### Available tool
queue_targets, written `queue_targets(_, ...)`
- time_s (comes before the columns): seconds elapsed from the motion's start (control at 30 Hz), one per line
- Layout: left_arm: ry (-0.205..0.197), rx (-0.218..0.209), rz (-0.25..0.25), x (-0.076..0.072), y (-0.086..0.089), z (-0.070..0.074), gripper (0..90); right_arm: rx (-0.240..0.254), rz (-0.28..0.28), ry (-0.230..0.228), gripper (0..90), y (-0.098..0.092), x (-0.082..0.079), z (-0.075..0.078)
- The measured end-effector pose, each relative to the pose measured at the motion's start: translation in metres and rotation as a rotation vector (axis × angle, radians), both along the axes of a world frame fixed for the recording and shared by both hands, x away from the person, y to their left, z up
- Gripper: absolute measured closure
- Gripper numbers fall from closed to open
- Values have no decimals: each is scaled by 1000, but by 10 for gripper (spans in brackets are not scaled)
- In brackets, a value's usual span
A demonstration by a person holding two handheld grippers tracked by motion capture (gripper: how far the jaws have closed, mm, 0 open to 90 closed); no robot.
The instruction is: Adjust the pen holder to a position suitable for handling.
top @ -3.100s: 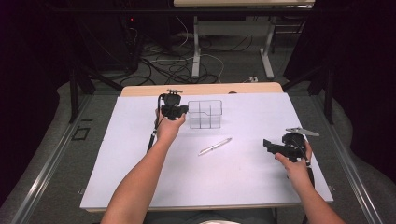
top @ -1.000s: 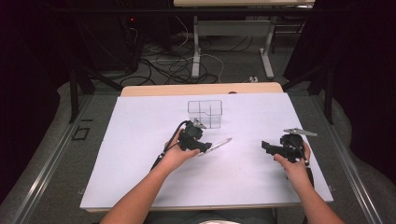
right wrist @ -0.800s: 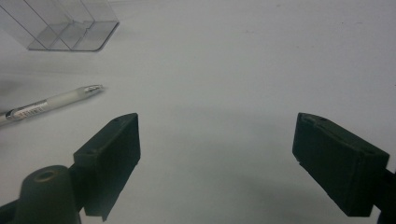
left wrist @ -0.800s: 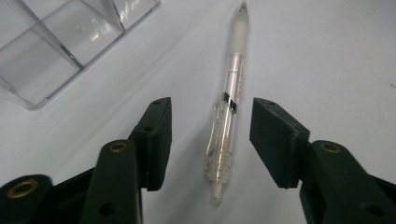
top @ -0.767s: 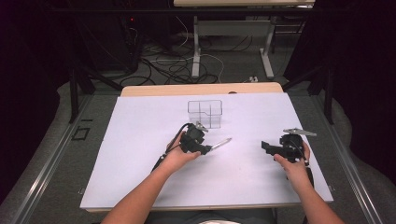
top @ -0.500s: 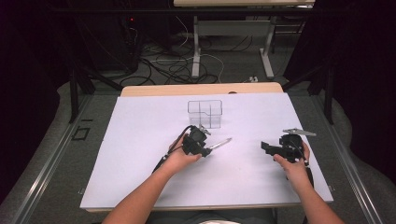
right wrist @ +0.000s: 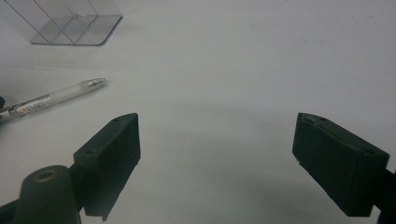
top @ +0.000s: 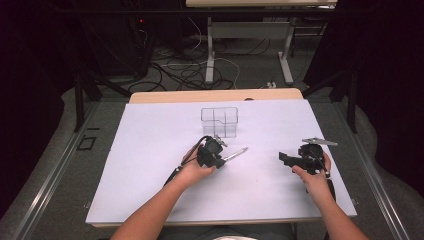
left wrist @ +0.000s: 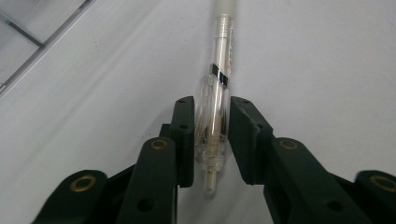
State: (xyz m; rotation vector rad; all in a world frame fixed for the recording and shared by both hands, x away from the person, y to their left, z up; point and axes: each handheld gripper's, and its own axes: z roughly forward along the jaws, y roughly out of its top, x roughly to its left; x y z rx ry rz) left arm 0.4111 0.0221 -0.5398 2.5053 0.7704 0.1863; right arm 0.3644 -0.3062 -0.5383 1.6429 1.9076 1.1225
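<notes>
Left gripper (left wrist: 212,135) closed around clear pen (left wrist: 215,107) lying on white table (top: 150,150), at 7 o'clock from clear divided organizer (top: 219,121). Right gripper (top: 292,159) spread wide, empty, at 3 o'clock. Grasp seemingly made; lifting and any placing undone.

A dim room with grey floor (top: 60,165), tangled cables (top: 185,70) and desk legs (top: 210,50).

Desk (top: 150,150): white top, wood strip along far edge. Clear divided box (top: 219,121) near far edge, centre. Pen (top: 235,154) mid-desk.
</notes>
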Motion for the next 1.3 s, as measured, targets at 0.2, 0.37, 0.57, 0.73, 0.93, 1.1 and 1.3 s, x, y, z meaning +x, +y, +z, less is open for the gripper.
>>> queue_targets(0.2, 11, -11, -12, 2, 1, 0, 753, 0, 2, 1, 148, 0, 0, 0)
queue_targets(0.37, 18, -19, -15, 4, 3, 0, 759, 1, 5, 2, 148, 0, 0, 0)
queue_targets(0.57, 30, -30, -13, 5, 4, 0, 760, -3, 9, 0, 149, 0, 0, -1)
queue_targets(0.73, 31, -49, 9, 4, 4, 0, 761, -3, 8, -1, 149, 0, 0, -1)
queue_targets(0.93, 41, -96, 18, 3, 9, 5, 762, -6, 11, 0, 149, 2, 1, -1)
queue_targets(1.1, 57, -133, 43, 0, 16, 8, 763, -2, 11, -2, 149, 4, 0, -1)
queue_targets(1.3, 104, -211, 112, -3, 26, 11, 763, 22, 4, -3, 147, 6, -1, 1)
